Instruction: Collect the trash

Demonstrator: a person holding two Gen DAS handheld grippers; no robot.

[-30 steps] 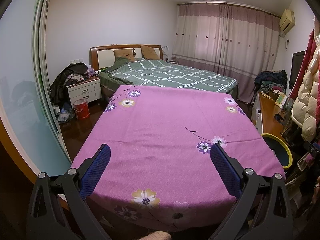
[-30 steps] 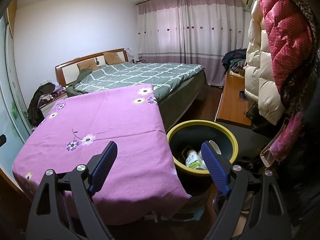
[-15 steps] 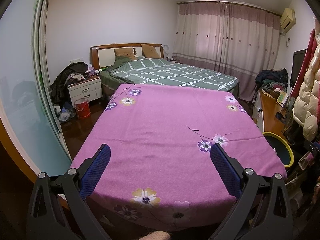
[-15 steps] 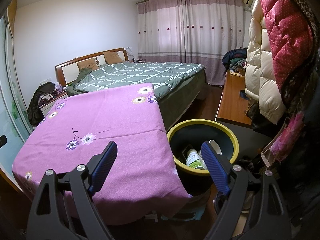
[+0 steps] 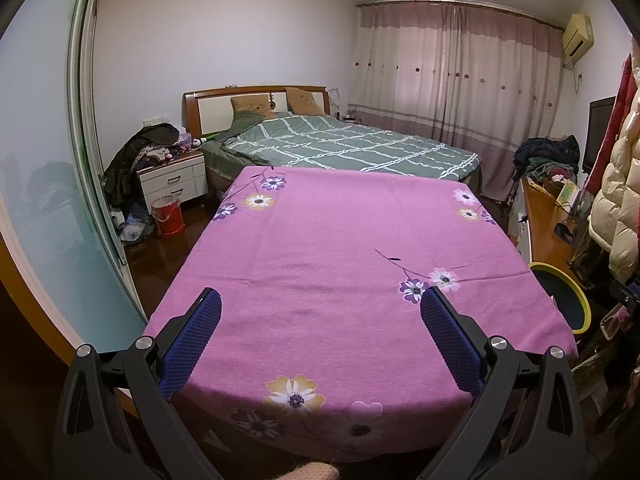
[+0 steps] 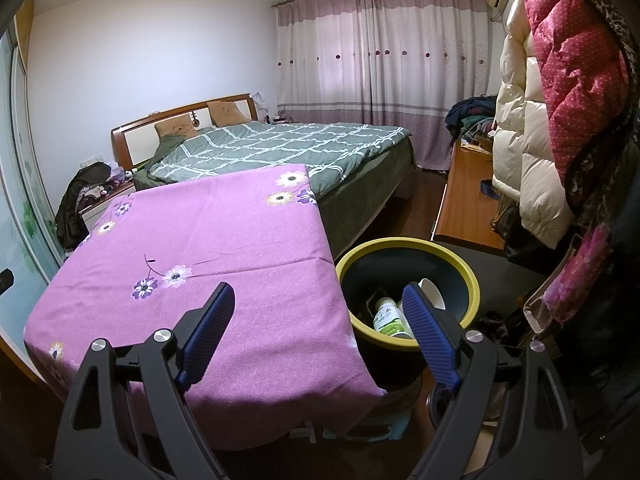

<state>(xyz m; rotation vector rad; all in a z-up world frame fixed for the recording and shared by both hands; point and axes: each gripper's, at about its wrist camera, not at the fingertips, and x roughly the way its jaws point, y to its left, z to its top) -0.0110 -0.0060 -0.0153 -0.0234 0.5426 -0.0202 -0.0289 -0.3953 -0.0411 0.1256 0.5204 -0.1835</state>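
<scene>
Presently both grippers hang above the near edge of a table draped in a purple floral tablecloth (image 5: 340, 264). Left gripper (image 5: 320, 300): blue-padded fingers spread wide apart, nothing between them, aimed along the length of the cloth toward the green checked bed (image 5: 340, 148) beyond its far edge. Right gripper (image 6: 318, 300): fingers likewise spread wide and empty, positioned over the cloth's near right corner, its right finger overlapping the view of the bin. A round trash bin (image 6: 468, 280) with a yellow rim and dark interior stands on the floor just beside the right edge of the table. Inside it lie a white plastic bottle with a green label (image 6: 386, 316) and a white cup-like item (image 6: 432, 294); further contents are too dark to identify. From the left wrist view only part of the bin's rim shows past the cloth's right edge. Puffy coats (image 6: 560, 100) hang at the far right, above a wooden sideboard (image 6: 464, 200).
</scene>
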